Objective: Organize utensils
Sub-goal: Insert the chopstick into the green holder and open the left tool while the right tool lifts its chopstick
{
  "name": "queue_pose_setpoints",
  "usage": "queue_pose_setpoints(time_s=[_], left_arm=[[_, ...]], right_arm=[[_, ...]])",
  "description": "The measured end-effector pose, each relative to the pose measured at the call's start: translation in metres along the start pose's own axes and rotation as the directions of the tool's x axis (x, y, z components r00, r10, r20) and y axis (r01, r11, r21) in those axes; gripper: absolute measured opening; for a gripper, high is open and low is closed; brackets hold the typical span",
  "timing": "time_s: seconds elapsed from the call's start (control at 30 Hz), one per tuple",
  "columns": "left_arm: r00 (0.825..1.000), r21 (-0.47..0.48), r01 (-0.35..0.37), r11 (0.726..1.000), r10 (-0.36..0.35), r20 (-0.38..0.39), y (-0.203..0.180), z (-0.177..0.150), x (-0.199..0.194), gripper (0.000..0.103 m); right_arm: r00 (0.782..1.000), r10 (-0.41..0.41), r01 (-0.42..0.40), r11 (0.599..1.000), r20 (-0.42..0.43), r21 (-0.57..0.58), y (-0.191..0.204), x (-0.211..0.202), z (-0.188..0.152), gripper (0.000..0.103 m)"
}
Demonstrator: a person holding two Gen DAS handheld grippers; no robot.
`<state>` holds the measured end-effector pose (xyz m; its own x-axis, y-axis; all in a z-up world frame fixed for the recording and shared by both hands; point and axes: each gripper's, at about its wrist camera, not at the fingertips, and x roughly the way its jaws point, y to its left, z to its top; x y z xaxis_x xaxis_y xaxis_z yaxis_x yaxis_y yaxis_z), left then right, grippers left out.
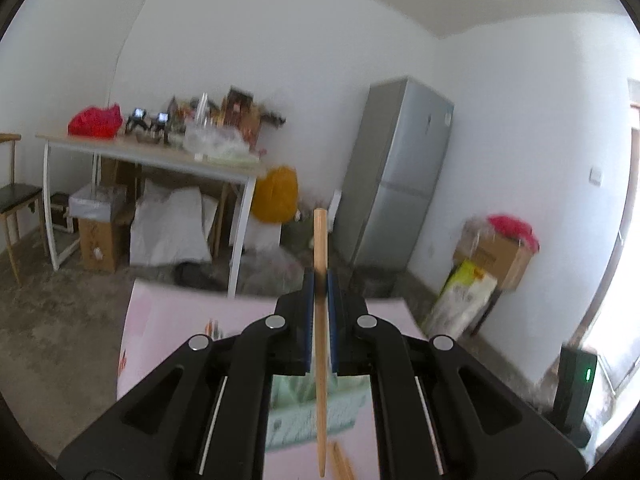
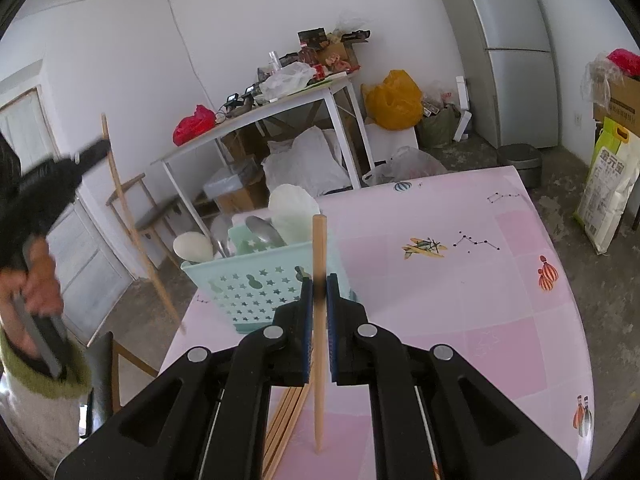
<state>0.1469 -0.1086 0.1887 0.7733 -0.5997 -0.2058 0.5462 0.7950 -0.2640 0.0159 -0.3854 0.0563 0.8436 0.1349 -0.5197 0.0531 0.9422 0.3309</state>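
Over the pink table (image 2: pixel 460 300), the right gripper (image 2: pixel 319 280) clamps one wooden chopstick (image 2: pixel 319 340) upright, the left gripper (image 1: pixel 319 280) pinches another chopstick (image 1: pixel 321 360), no legible writing.

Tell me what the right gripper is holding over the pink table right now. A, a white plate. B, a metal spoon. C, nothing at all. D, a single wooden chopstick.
D: the right gripper is shut on a wooden chopstick clamped between its blue pads, while the spoons and plate sit in the green basket.
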Motion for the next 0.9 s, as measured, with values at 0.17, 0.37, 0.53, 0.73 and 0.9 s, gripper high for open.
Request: queue_pose_setpoints(time_s=[0.17,0.37,0.53,0.73,0.9], left_arm=[[0.988,-0.009,-0.026,1.000,0.027,0.152,-0.004,0.016,0.017,0.005],[0.982,-0.007,-0.093,0.996,0.093,0.166,-0.003,0.003,0.069,0.005],[0.991,-0.020,-0.113,0.993,0.114,0.075,0.006,-0.031,0.102,0.005],[0.996,-0.005,-0.086,0.996,0.086,0.011,0.013,-0.058,0.092,0.007],[0.997,-0.007,-0.081,0.997,0.081,0.013,0.018,-0.061,0.064,0.025]], right_arm=[[1.000,-0.003,0.003,1.000,0.000,0.002,-0.002,0.001,0.001,0.007],[1.000,-0.002,0.002,1.000,-0.009,0.009,-0.005,0.004,0.002,0.007],[1.000,-0.004,0.004,1.000,-0.014,0.012,-0.005,0.007,0.002,0.007],[1.000,-0.010,0.011,1.000,-0.008,0.007,-0.005,0.005,0.003,0.007],[1.000,-0.016,0.016,1.000,0.013,0.005,-0.001,-0.004,0.003,0.007]])
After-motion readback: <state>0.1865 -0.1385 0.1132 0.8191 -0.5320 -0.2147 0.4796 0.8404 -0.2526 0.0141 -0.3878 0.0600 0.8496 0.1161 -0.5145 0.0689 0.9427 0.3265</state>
